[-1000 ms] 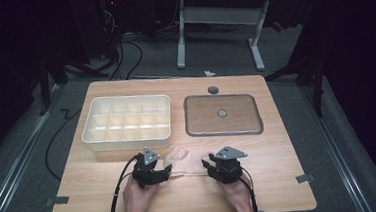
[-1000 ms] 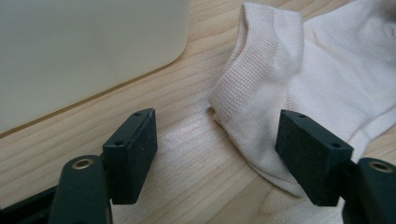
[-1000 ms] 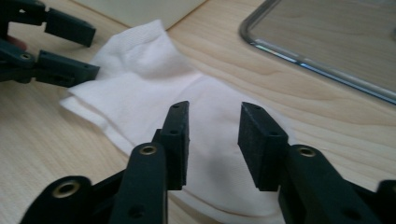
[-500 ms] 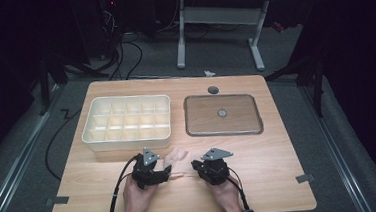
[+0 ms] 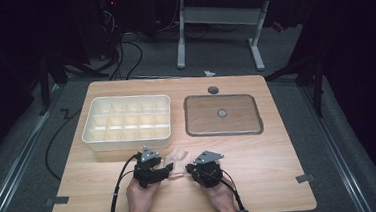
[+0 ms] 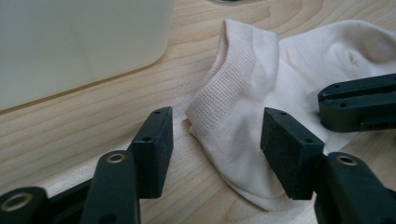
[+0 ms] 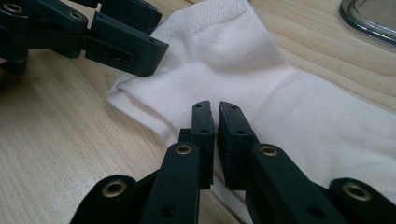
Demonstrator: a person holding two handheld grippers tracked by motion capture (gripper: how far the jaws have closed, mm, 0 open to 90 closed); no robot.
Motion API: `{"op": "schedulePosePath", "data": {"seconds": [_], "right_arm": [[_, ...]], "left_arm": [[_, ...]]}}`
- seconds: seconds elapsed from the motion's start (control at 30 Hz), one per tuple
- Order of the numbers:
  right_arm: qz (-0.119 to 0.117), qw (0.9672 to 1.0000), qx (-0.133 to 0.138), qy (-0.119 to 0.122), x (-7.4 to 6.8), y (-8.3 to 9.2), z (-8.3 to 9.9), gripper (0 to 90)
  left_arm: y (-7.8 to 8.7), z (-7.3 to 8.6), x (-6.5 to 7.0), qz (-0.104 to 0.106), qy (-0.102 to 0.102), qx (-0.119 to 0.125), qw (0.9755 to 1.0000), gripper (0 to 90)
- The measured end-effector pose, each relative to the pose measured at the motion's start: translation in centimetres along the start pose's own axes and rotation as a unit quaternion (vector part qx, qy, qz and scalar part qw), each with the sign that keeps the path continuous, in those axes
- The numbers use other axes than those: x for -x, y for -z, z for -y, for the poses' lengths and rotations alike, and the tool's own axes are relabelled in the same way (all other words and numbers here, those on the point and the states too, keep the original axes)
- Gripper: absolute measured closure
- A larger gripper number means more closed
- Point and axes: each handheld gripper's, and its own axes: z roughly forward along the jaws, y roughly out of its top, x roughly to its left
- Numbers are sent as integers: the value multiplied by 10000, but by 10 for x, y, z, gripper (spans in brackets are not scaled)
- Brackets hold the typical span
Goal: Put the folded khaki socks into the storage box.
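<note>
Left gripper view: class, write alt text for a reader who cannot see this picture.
A white sock lies crumpled on a light wooden table, its ribbed cuff standing between the open black jaws of the left gripper. A cream tray sits behind at the left, and the right gripper reaches in from the right.

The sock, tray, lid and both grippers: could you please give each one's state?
Sock: flat on the table, cuff rumpled.
Left gripper: open, jaws just closing around the cuff.
Right gripper: shut on sock edge.
Compartment tray: uncovered, empty.
Lid: flat on table beside tray.
</note>
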Motion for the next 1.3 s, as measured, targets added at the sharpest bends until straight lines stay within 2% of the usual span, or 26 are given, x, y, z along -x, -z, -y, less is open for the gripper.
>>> {"op": "schedulePosePath", "data": {"seconds": [0.07,0.17,0.27,0.37,0.47,0.6,0.73,0.9,1.13,1.3], "right_arm": [[6,10000,-3,41,-1,0,1,849],[69,9998,-2,174,-3,0,1,848],[96,9997,24,217,-3,-1,1,848],[113,9997,67,211,-4,-1,3,847],[133,9997,56,206,-4,0,3,847],[127,9997,64,196,-4,0,3,847],[97,9998,49,162,-4,0,3,846],[132,9997,62,177,-5,-1,3,846],[94,9999,40,124,-5,-2,2,846],[69,9999,40,122,-7,-4,0,846]], "left_arm": [[-1,1,4,-91,-168,2,9998,472],[-1,2,7,-107,-274,8,9996,507],[-3,3,11,-193,-533,45,9984,540],[-4,2,12,-81,-536,28,9985,599],[-4,2,12,35,-557,15,9984,701],[-5,1,10,196,-476,0,9987,779],[-4,0,5,405,-266,-33,9988,794],[6,-4,1,671,-149,173,9975,798],[14,-15,5,955,-266,251,9948,799],[17,-17,2,1069,-208,273,9937,799]]}}
